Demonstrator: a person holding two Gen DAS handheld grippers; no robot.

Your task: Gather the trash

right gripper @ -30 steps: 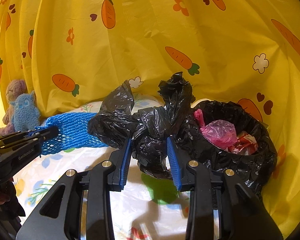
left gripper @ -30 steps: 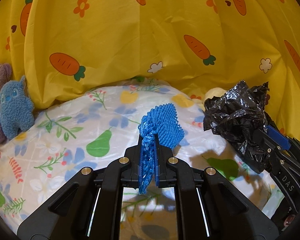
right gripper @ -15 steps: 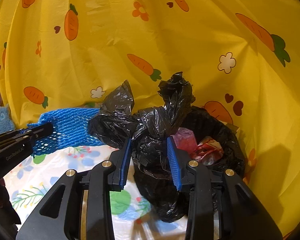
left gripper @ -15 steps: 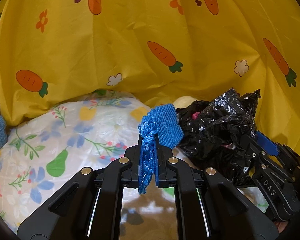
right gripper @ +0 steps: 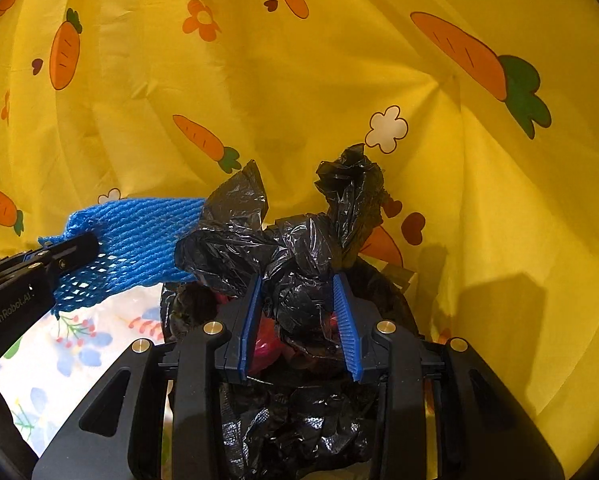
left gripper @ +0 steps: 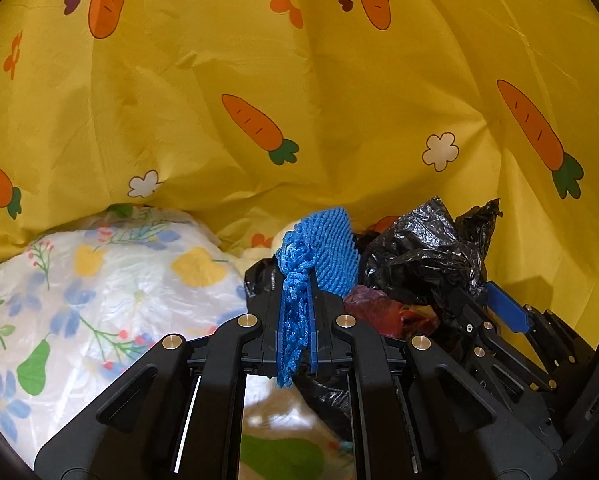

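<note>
Clamped tight on the blue foam net [left gripper: 319, 258], the left gripper [left gripper: 294, 320] held it just above the near rim of the black-lined bin [right gripper: 395, 292]. Beside it, the right gripper [right gripper: 297, 316] pinched a crumpled black plastic bag [right gripper: 295, 240] directly over the bin's mouth, where pink and red scraps [left gripper: 383, 312] already lay. To finish well, I judged that each of the 2 loads should be centred over the opening before release, the net carried a little further in, since both are light and could snag on the pads or drift onto the floral sheet [left gripper: 111, 276].
</note>
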